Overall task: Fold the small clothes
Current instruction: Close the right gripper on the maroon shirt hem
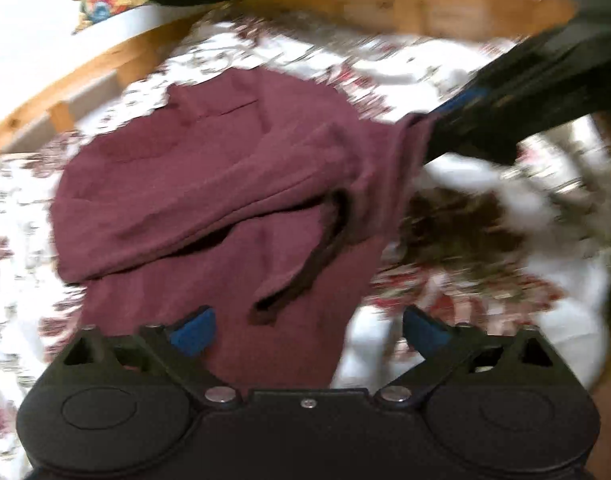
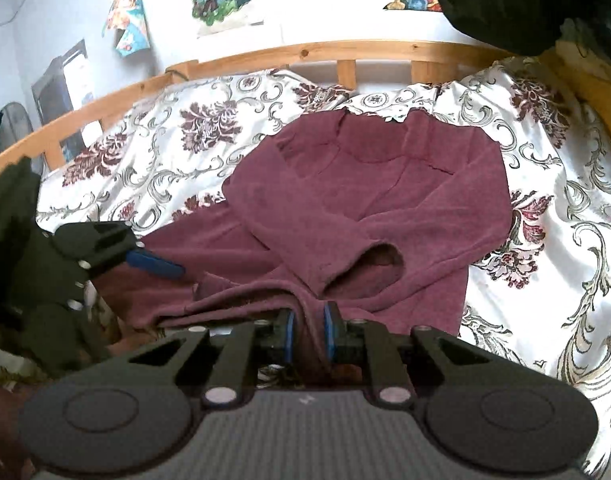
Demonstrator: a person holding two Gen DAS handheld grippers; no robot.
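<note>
Floral bedsheet (image 1: 265, 56) over a wooden bed frame (image 1: 385, 8) is the whole workspace, and the left wrist view is pretty smeared. The maroon top (image 1: 209, 184) lies spread on the sheet, one sleeve folded across its chest. The left gripper (image 1: 309, 330) hovers over the top's near hem with its blue pads spread wide, nothing between them. At the top's right edge the right gripper (image 1: 425, 122) has a bunch of cloth pulled up to a point.

From the right wrist view it's much clearer: the right gripper (image 2: 308, 330) is pinching a ridge of the maroon top (image 2: 369, 200) at its near edge, pads pressed onto the fabric. The left gripper (image 2: 161, 266) sits beside the top's left side, blue finger showing.

I'd say the move is folding that side inward. Get the left one biting the same edge first, then carry both across together, low and level, so the sleeve on the chest doesn't slide.
</note>
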